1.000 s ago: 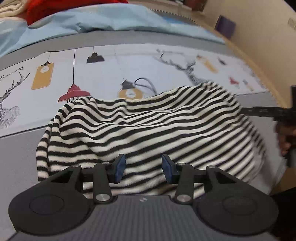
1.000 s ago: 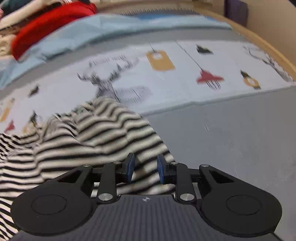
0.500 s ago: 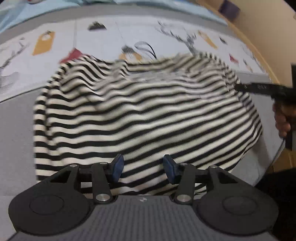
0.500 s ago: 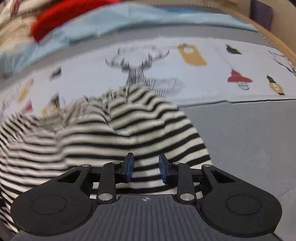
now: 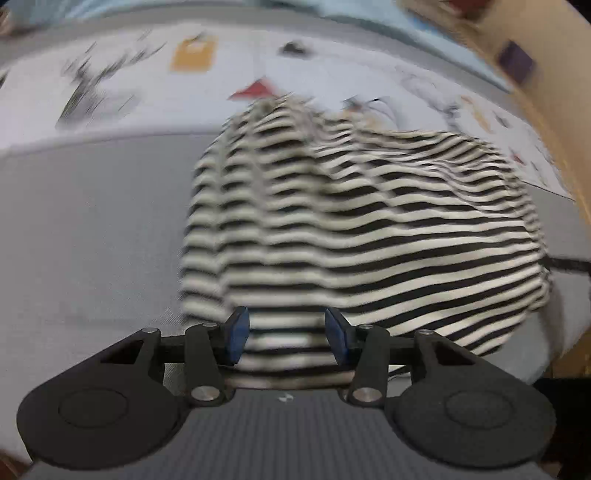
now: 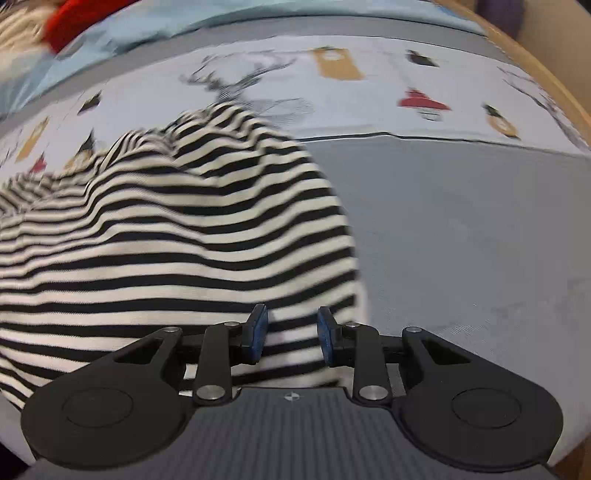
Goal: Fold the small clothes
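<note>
A black-and-white striped top [image 5: 369, 229] lies rumpled on the bed, its far part on the printed band and its near part on the grey sheet [image 5: 92, 221]. My left gripper [image 5: 286, 334] has the top's near left edge bunched between its blue pads; the jaws are closing on it. In the right wrist view the same top [image 6: 166, 240] fills the left half. My right gripper [image 6: 291, 332] is shut on the near right edge, and the cloth runs on under its fingers. A black bar at the far right edge of the left wrist view is part of the other gripper [image 5: 570, 264].
The white band printed with lamps and deer [image 6: 369, 92] crosses the bed behind the top. Beyond it lie a light blue blanket [image 6: 258, 14] and a red cloth [image 6: 85, 14]. A wooden bed edge [image 6: 554, 74] curves along the right. Bare grey sheet [image 6: 461, 221] lies right of the top.
The striped top has come nearer, from the printed band onto the grey sheet, and has stretched out between the two grippers. The left view has swung left.
</note>
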A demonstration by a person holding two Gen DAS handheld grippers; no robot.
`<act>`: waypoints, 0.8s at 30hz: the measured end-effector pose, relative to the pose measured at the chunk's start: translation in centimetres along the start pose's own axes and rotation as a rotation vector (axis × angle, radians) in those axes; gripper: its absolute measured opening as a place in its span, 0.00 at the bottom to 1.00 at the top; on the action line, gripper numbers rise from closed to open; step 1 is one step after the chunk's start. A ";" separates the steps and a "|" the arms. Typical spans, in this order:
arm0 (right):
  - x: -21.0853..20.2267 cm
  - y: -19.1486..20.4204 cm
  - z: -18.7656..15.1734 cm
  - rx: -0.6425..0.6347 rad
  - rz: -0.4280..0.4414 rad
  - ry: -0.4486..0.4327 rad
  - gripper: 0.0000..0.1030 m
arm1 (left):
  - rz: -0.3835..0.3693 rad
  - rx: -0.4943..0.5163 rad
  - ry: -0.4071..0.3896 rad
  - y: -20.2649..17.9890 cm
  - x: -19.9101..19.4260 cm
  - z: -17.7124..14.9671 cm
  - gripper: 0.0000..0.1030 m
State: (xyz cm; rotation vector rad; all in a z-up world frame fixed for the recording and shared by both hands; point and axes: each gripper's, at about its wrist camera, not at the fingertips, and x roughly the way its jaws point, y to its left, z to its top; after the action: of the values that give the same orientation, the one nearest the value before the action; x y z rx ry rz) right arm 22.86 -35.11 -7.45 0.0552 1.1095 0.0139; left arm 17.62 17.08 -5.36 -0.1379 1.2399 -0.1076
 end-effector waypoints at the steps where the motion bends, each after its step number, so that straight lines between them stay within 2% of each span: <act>1: -0.1 -0.4 -0.4 0.009 -0.010 0.009 0.30 | 0.064 -0.004 0.069 0.4 1.3 -0.3 0.43; 2: 0.0 -0.6 -0.8 0.003 -0.028 0.027 0.30 | 0.110 0.012 0.123 0.5 2.3 -0.7 0.43; 4: 0.0 -0.9 -1.6 -0.026 -0.068 0.053 0.31 | 0.112 0.045 0.089 0.0 1.7 -0.7 0.43; 6: -1.3 -1.0 -1.9 -0.018 -0.083 0.017 0.31 | 0.079 0.039 -0.018 -0.6 -0.7 -0.5 0.44; 8: -3.9 -0.9 -1.7 0.011 -0.065 -0.077 0.31 | 0.044 0.019 -0.146 -1.0 -4.0 -0.5 0.45; 10: -6.9 0.0 -1.8 0.016 -0.025 -0.191 0.32 | 0.014 -0.002 -0.265 -1.2 -7.7 -1.0 0.51; 14: -11.8 3.0 -3.1 -0.027 0.049 -0.371 0.34 | -0.028 0.025 -0.433 -2.4 -13.1 -2.2 0.66; 15: -12.7 4.2 -3.7 -0.048 0.071 -0.396 0.34 | -0.038 0.027 -0.462 -2.3 -14.3 -2.8 0.70; 17: -13.6 6.3 -4.7 -0.089 0.106 -0.421 0.38 | -0.042 0.003 -0.524 -2.2 -15.7 -4.5 0.70; 20: -14.4 10.2 -6.7 -0.150 0.142 -0.446 0.43 | 0.033 -0.106 -0.646 -1.2 -18.0 -6.6 0.71; 21: -14.5 11.3 -7.0 -0.165 0.146 -0.448 0.43 | 0.048 -0.141 -0.693 -0.9 -18.6 -7.1 0.76; 22: -14.3 12.7 -7.6 -0.178 0.154 -0.453 0.43 | 0.058 -0.164 -0.716 -0.6 -19.0 -7.5 0.77; 24: -13.8 15.0 -8.4 -0.202 0.167 -0.445 0.43 | 0.067 -0.173 -0.704 -0.3 -19.0 -7.3 0.77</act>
State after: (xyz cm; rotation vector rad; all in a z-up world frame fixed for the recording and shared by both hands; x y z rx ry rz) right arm 9.45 -20.37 1.96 -0.0294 0.6518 0.2519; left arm 4.55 19.41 10.11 -0.2585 0.5478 0.1030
